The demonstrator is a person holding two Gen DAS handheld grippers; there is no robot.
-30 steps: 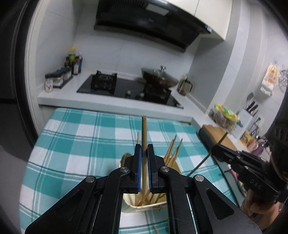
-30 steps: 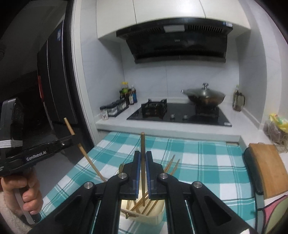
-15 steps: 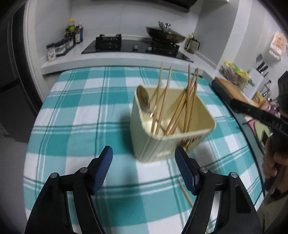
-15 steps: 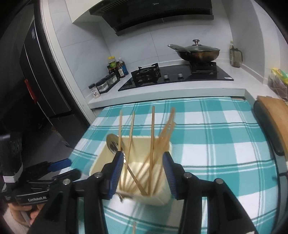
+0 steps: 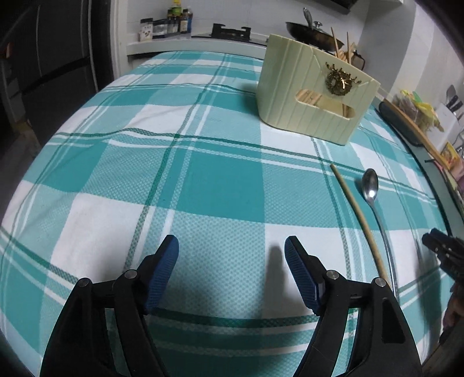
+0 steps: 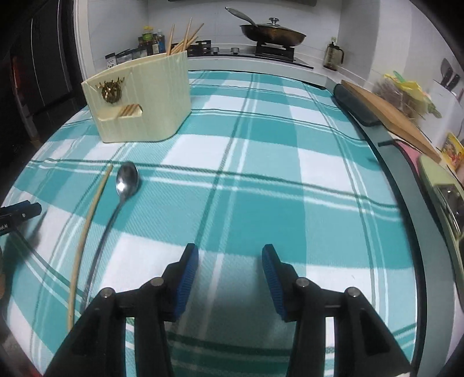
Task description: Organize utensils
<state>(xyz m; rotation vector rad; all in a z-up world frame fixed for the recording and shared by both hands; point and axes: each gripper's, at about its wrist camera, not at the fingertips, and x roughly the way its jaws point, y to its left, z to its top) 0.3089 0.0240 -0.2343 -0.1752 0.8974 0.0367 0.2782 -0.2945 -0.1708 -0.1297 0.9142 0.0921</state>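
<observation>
A cream utensil holder (image 5: 304, 95) stands on the teal checked tablecloth (image 5: 220, 185) with several wooden chopsticks (image 6: 185, 34) sticking out of its top. One loose chopstick (image 5: 359, 220) and a metal spoon (image 5: 370, 185) lie side by side on the cloth in front of the holder. My left gripper (image 5: 231, 242) hovers low over bare cloth, left of that pair, its jaws opening with nothing between them. My right gripper (image 6: 230, 250) is open and holds nothing, to the right of the spoon (image 6: 126, 179) and chopstick (image 6: 90, 229). The holder (image 6: 145, 95) stands far left in the right wrist view.
A wooden cutting board (image 6: 391, 116) lies on a dark pad along the table's right edge. Behind the table runs a counter with a lidded wok (image 6: 272, 33) on the stove and seasoning bottles (image 5: 165, 24). A dark fridge (image 5: 52, 72) stands left.
Both grippers were shut on upright chopsticks above the holder; they let go, opened, and dropped down and back, low over the cloth in front of the holder.
</observation>
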